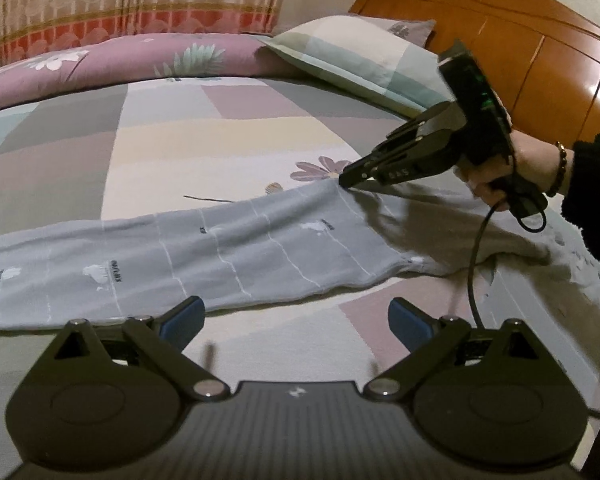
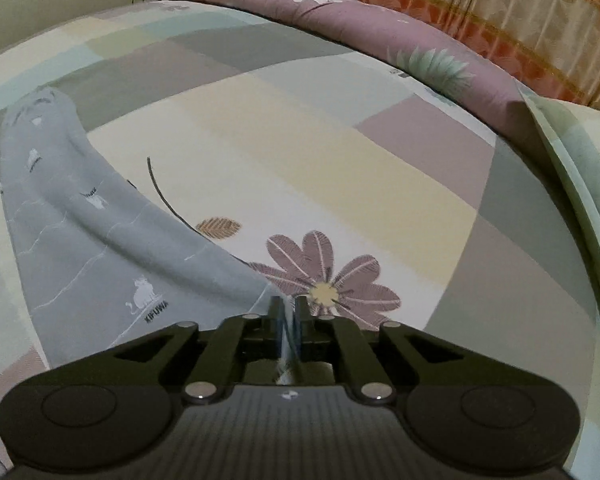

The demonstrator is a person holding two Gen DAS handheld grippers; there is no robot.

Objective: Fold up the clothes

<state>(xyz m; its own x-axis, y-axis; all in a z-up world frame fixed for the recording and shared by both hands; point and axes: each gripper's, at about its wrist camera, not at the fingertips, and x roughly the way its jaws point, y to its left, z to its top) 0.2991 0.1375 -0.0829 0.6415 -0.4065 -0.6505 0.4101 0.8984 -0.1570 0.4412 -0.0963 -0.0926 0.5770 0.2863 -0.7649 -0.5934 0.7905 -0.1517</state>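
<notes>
Left wrist view: right gripper (image 1: 346,180) is pinching the grey garment (image 1: 220,248) lying lengthwise along the bed's (image 1: 220,132) near edge; left gripper (image 1: 296,316) is hovering wide, empty, beside it.

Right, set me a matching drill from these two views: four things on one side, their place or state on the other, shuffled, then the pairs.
Things:
1. left gripper
2. right gripper
3. grey garment
4. checked pillow

Place or state:
A. leans by the wooden headboard
B. lies stretched out across the patchwork bedsheet
C. jaws wide apart, nothing between them
D. jaws closed on a fabric edge

Pairs: 1-C, 2-D, 3-B, 4-A
</notes>
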